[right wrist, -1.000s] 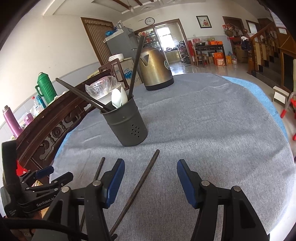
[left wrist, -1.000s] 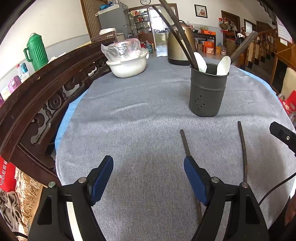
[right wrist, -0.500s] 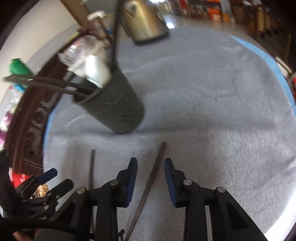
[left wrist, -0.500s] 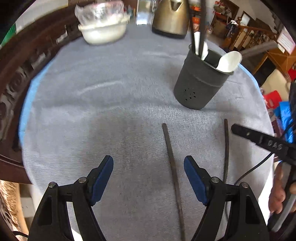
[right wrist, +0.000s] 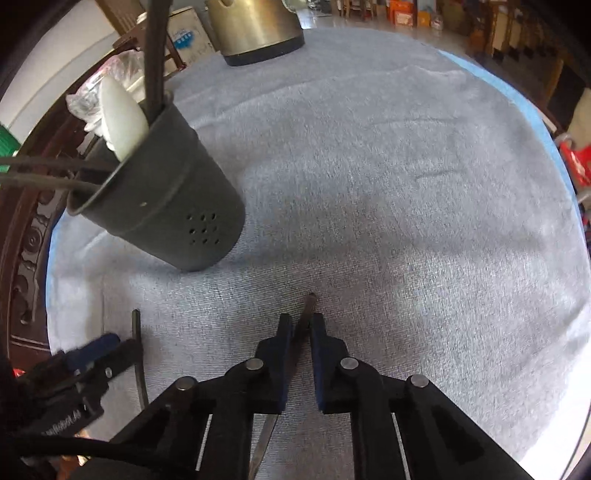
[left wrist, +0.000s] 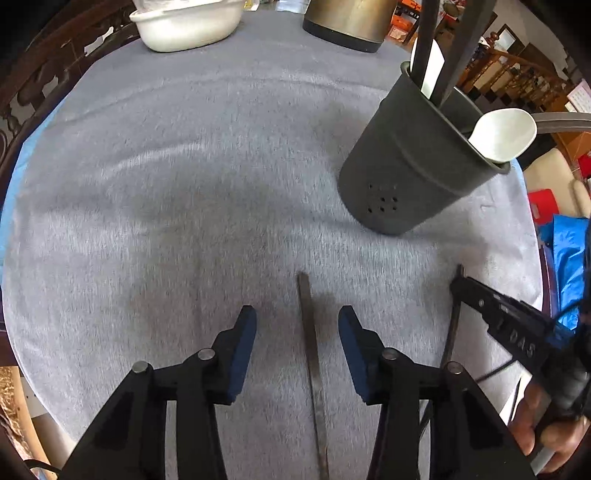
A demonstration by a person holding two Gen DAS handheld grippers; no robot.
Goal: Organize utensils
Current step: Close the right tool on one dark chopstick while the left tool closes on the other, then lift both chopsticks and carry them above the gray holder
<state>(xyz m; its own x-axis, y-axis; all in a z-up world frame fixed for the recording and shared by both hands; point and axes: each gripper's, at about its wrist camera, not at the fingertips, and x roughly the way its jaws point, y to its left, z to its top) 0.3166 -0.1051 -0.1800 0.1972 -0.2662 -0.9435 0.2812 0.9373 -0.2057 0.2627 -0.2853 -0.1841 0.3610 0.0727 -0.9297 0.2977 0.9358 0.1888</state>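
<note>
A dark grey utensil holder (left wrist: 413,173) (right wrist: 162,206) stands on the grey cloth with dark chopsticks and white spoons in it. Two dark chopsticks lie flat near the front edge. My left gripper (left wrist: 297,334) is open, low over the cloth, with one chopstick (left wrist: 310,354) lying between its fingers. My right gripper (right wrist: 300,325) has its fingers closed onto the other chopstick (right wrist: 306,314), whose tip sticks out ahead. That chopstick (left wrist: 452,325) shows at the right of the left wrist view, and the left one (right wrist: 137,343) at the left of the right wrist view.
A brass-coloured kettle (left wrist: 347,18) (right wrist: 255,29) and a white bowl (left wrist: 184,26) stand at the far side of the round table. A carved wooden chair back (left wrist: 33,74) curves along the left edge.
Both grippers moved down and forward toward the chopsticks. The left jaws narrowed around one chopstick. The right jaws closed onto the other.
</note>
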